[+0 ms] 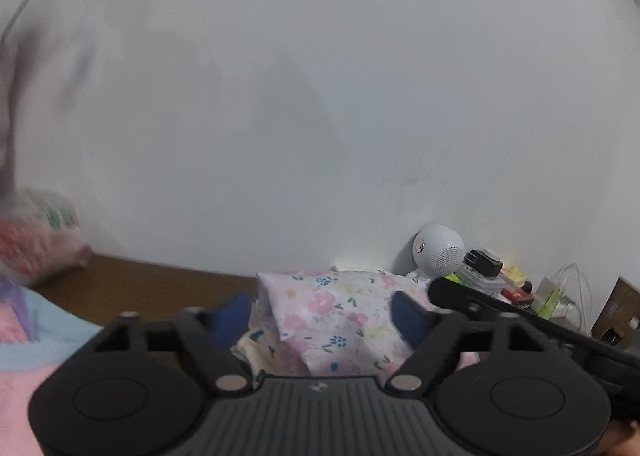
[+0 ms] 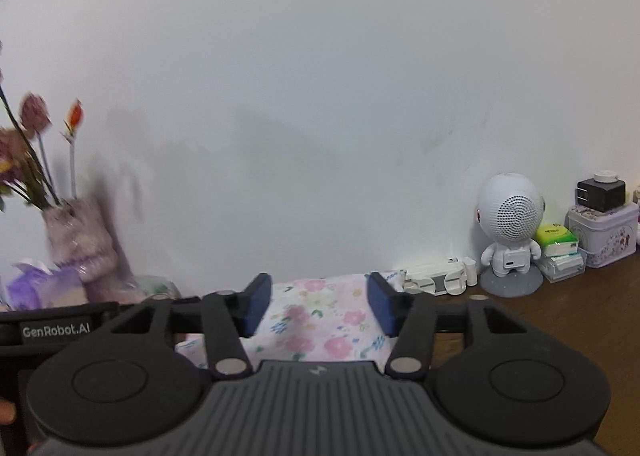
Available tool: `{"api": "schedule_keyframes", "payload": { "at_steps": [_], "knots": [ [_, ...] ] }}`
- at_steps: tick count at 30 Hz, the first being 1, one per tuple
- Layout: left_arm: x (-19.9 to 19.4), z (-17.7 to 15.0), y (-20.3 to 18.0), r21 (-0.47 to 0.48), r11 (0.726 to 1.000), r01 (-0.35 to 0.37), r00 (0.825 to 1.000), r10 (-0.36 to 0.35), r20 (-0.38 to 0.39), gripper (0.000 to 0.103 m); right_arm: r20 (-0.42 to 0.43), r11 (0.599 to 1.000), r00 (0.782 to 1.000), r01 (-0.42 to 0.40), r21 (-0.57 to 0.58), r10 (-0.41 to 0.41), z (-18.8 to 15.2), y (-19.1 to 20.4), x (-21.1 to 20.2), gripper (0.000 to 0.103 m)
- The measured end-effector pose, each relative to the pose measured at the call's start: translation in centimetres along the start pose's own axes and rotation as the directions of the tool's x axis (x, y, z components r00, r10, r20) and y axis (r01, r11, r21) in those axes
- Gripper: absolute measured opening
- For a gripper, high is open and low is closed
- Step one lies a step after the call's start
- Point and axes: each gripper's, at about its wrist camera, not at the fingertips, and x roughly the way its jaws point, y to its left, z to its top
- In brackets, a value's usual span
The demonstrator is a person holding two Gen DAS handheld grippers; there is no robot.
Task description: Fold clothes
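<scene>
A brown wooden surface (image 2: 560, 320) meets a white wall. On it lie a floral cloth (image 2: 316, 320), a robot-shaped speaker (image 2: 510, 232), a tin (image 2: 604, 240) and a vase of flowers (image 2: 80, 240).

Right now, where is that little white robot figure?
The robot figure stands on the table against the wall, right side of the right wrist view, beside a stack of tissue packs and a tin.

Black ribbed left gripper (image 1: 322, 314), blue pads (image 2: 258, 304), seemingly silver pivot screws
</scene>
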Motion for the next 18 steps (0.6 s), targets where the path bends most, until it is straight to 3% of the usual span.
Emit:
{"api": "schedule_keyframes", "payload": {
  "at_steps": [2, 6, 8, 16, 18],
  "knots": [
    [-1.5, -1.0, -0.2, 0.030, 0.999, -0.041, 0.999, 0.040, 0.031, 0.100, 0.010, 1.000, 1.000, -0.004, -0.009, 0.004, -0.5, 0.1, -1.3, 0.078],
    [-4.0, -2.6, -0.5, 0.077, 0.992, -0.098, 0.994, 0.094, 0.052, 0.103, 0.013, 0.998, 1.000, 0.004, -0.056, -0.003, -1.0, 0.8, -3.1, 0.089],
    [-5.0, -3.3, -0.6, 0.095, 0.989, -0.113, 0.993, 0.109, 0.050, 0.103, 0.004, 0.999, 1.000, -0.001, -0.039, 0.002, -1.4, 1.0, -3.8, 0.101],
    [-9.2, -5.5, -1.2, 0.128, 0.983, -0.128, 0.991, 0.132, -0.022, 0.103, -0.045, 0.998, 0.998, 0.047, -0.036, -0.048, -3.5, 2.9, -8.1, 0.103],
    [-10.9, -6.3, -1.3, 0.132, 0.984, -0.123, 0.991, 0.129, -0.036, 0.103, -0.077, 0.995, 0.993, 0.090, -0.037, -0.092, -4.2, 3.7, -9.4, 0.103]
  ]
}}
